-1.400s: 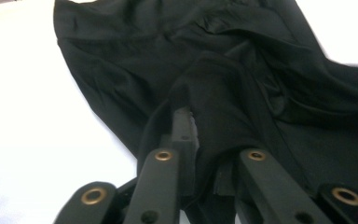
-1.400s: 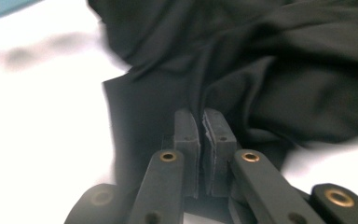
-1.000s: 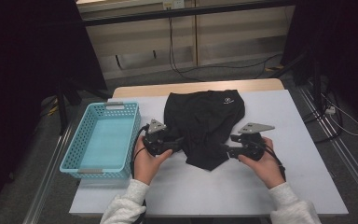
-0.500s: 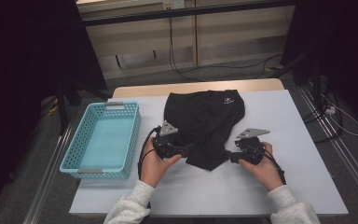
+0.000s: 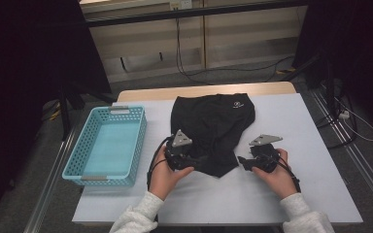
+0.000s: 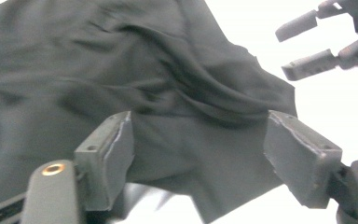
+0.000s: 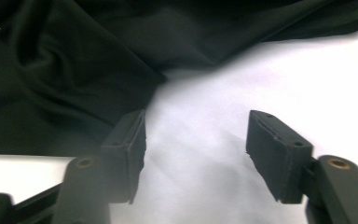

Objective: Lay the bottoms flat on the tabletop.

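Observation:
A black garment (image 5: 214,128) with a small white logo lies crumpled on the white table (image 5: 315,145), its near end narrowing to a point. My left gripper (image 5: 198,162) rests over that near left edge. In the left gripper view my left gripper (image 6: 200,144) is open, with black cloth (image 6: 168,93) lying between and beyond its pads. My right gripper (image 5: 241,162) sits just right of the garment's near tip. In the right gripper view my right gripper (image 7: 196,144) is open over bare table, with the cloth (image 7: 74,60) up and to the left.
A light blue perforated basket (image 5: 85,153) stands at the table's left, with nothing seen inside. The right gripper's two jaws (image 6: 307,42) show at the top right of the left gripper view. Bare white table lies to the right and near the person.
My left gripper has moved right and toward the person, onto the garment's near edge. My right gripper has drifted slightly nearer the person. The garment has kept its place.

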